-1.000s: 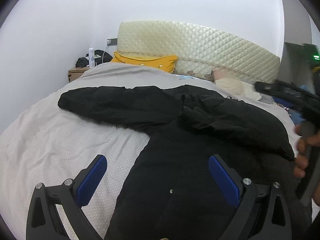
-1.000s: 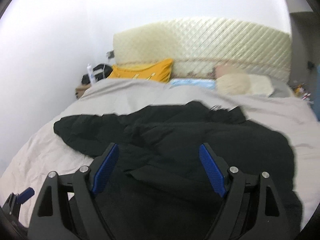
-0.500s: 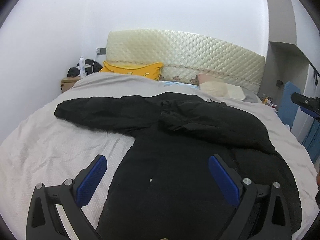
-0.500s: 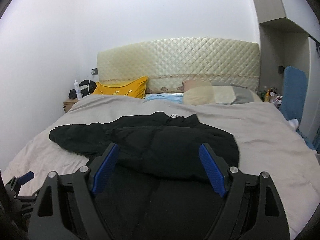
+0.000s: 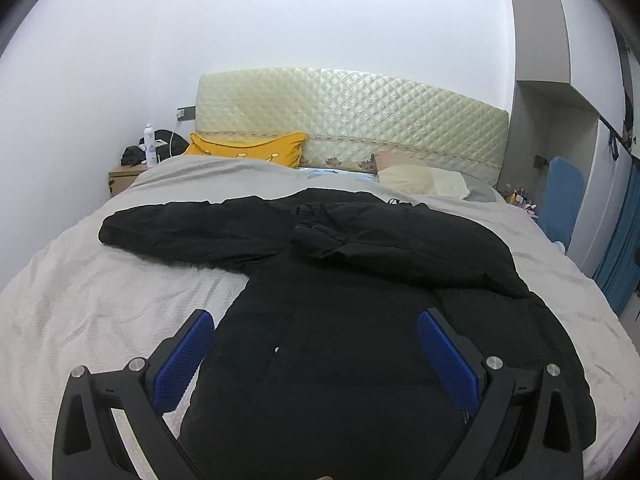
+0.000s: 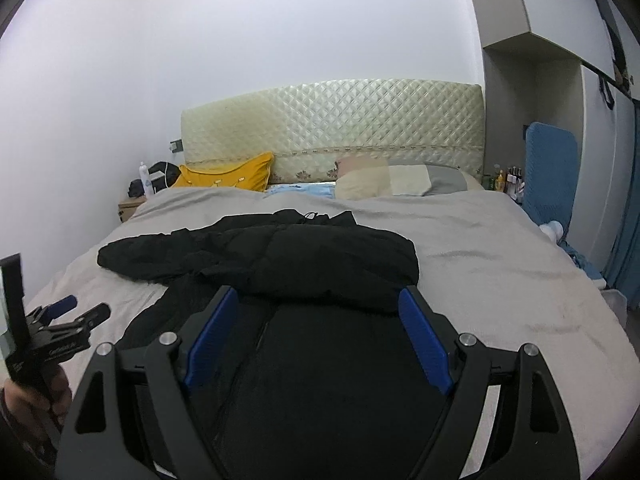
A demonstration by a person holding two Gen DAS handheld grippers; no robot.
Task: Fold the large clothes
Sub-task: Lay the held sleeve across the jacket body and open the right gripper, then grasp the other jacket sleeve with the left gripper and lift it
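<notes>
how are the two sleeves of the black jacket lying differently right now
The left sleeve stretches straight out sideways onto the grey bedcover, while the right sleeve is folded in across the jacket's chest. The left sleeve lies flat on the bedding; the right sleeve rests on the jacket's body, making a thicker layered bulge. Both are the same black puffy fabric, and neither is held: the left gripper and right gripper are open above the jacket.

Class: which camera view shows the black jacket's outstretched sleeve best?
The left wrist view. There the black jacket fills the frame, and its outstretched sleeve lies in full on the grey bedspread. The right wrist view shows the same sleeve smaller, farther off and more foreshortened.
</notes>
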